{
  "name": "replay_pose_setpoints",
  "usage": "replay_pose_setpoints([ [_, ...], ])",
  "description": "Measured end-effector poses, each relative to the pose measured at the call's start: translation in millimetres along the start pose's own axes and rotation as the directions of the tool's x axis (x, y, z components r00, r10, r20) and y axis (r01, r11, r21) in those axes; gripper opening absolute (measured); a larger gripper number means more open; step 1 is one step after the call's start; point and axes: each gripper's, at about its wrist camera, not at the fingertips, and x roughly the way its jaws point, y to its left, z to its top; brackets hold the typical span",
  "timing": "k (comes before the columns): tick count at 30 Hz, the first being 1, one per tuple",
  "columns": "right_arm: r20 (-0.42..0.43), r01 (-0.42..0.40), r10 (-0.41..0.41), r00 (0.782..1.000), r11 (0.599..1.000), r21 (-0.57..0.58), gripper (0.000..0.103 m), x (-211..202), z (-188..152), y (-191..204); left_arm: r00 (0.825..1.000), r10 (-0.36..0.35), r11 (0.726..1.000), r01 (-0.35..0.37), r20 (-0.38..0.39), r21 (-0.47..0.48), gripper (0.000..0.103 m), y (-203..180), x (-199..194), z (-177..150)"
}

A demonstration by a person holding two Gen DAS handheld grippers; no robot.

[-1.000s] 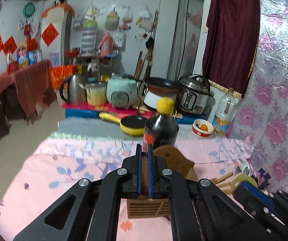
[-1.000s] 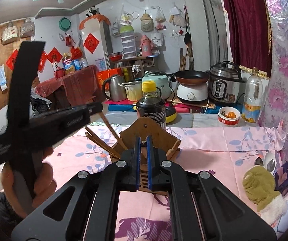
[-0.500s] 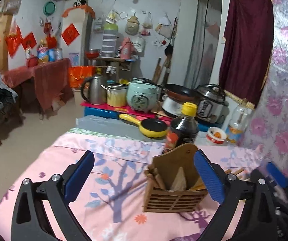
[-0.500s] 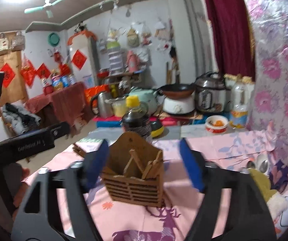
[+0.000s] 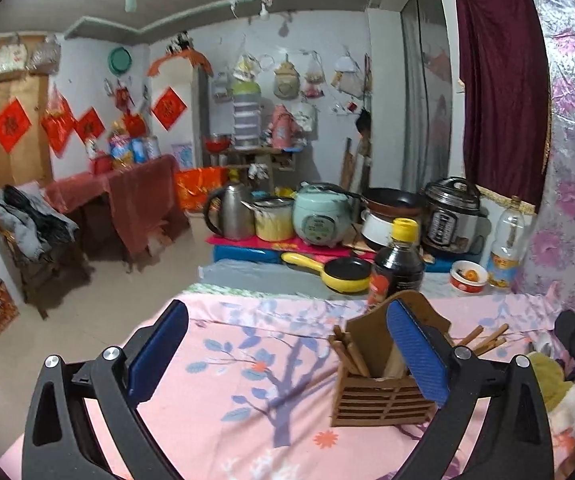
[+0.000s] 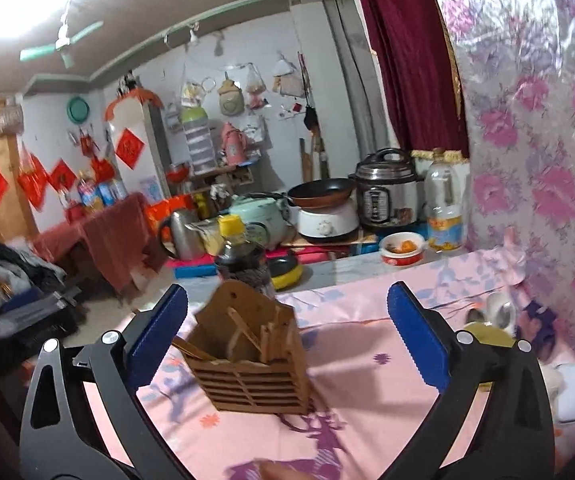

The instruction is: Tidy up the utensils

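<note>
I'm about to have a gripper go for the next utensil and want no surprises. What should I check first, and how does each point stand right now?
1. Left gripper open and holding nothing: ok.
2. Right gripper open and holding nothing: ok.
3. Wooden utensil holder upright on the pink tablecloth: ok.
4. Room left in the holder: cannot tell; chopsticks already stand inside and the compartments are partly hidden.
5. Loose utensils to fetch: ok; spoons lie at the table's right edge, and wooden sticks lie behind the holder.
6. Dark sauce bottle standing directly behind the holder: not ok, easy to knock.
</note>
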Motion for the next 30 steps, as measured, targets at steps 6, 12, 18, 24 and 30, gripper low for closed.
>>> replay_pose_setpoints([
  [6,0.01,0.072,-0.071,0.997,0.993,-0.091,0.097,-21.4,-1.1,13.8,0.997,0.014,1.0,-0.014,0.076,0.005,0.098,-2.8,-30.3,0.2],
  [12,-0.035,0.062,-0.064,0.997,0.997,-0.053,0.097,-34.0,-7.8,6.3,0.993,0.017,0.999,-0.023,0.12,0.048,0.098,-5.7,-58.4,-32.1],
  [18,-0.031,0.064,-0.064,0.997,0.998,0.009,0.097,-52.6,-47.9,-5.0,0.997,0.024,0.996,-0.03,0.075,0.079,0.098,-6.1,-61.3,-70.8],
  [24,-0.024,0.079,-0.08,0.996,0.996,-0.05,0.097,-58.3,-65.6,1.0,0.995,0.018,0.992,-0.03,0.095,0.121,0.098,-9.3,-76.4,-97.2],
  [30,0.033,0.104,-0.101,0.994,0.99,-0.09,0.097,-76.4,-72.1,9.9,0.994,0.011,0.992,-0.024,0.106,0.128,0.098,-11.0,-85.8,-109.5],
])
